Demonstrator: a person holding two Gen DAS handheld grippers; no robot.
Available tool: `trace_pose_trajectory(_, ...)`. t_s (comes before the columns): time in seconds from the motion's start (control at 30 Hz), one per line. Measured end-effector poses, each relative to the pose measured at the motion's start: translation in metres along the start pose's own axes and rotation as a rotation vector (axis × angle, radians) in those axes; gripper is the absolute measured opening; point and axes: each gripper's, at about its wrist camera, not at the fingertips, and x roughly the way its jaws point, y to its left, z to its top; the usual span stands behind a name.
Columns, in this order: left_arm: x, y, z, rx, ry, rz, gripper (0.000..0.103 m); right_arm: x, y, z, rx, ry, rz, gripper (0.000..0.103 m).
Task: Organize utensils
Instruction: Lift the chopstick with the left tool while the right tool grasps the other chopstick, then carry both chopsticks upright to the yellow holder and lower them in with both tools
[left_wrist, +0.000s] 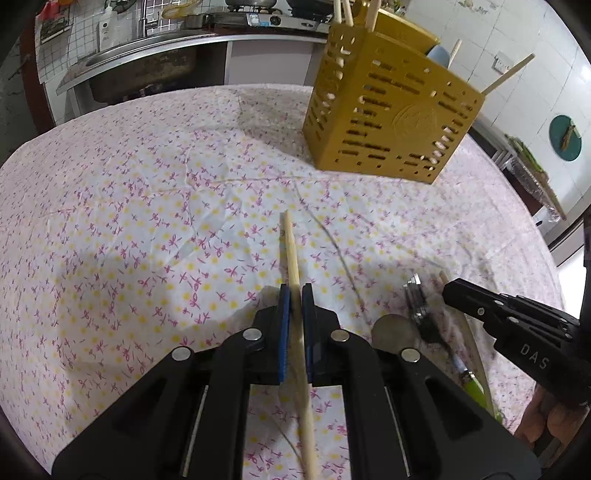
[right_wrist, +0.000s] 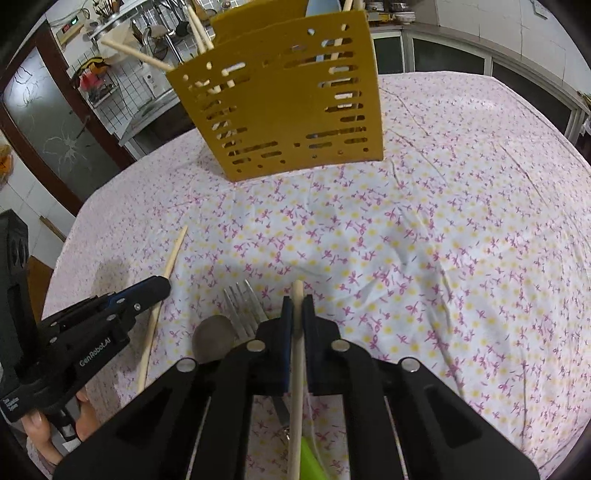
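Left gripper: blue pads closed tight on a wooden chopstick, which runs up between the fingers, its tip just past them over the tablecloth. No gap visible at the pads.

Right gripper: pads pinched on a second chopstick, tip showing just above the fingers, shaft running back under the gripper body.

Just left of the right gripper, on the cloth: a metal fork and a spoon, bowl beside the tines. A green handle lies under the gripper body; what it belongs to is unclear.

Person's hand grips the left tool's handle at the right view's lower left.

Farther out: yellow slotted utensil holder upright on the table, well apart from both grippers, several chopsticks already standing in it.
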Motion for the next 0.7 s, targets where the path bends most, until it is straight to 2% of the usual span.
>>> trace_pose_trajectory(0.17,-0.013,-0.006,0.000,0.012,-0.041,-0.027,0.004,-0.005,-0.010,-0.001,0.018,-0.004,0.046,0.006)
trace_pose_trajectory(0.3,-0.022,-0.005,-0.001,-0.001,-0.057,-0.061,0.004,-0.019,-0.014,-0.003,0.007,-0.040,0.065,0.006)
trace_pose_trajectory(0.57,-0.051,-0.007,-0.003,-0.002,-0.109,-0.111,0.004,-0.064,-0.020,0.001,-0.028,-0.129,0.154,0.006)
trace_pose_trajectory(0.7,-0.063,-0.008,-0.003,-0.006,-0.126,-0.126,0.004,-0.082,-0.022,0.005,-0.066,-0.154,0.150,0.006)
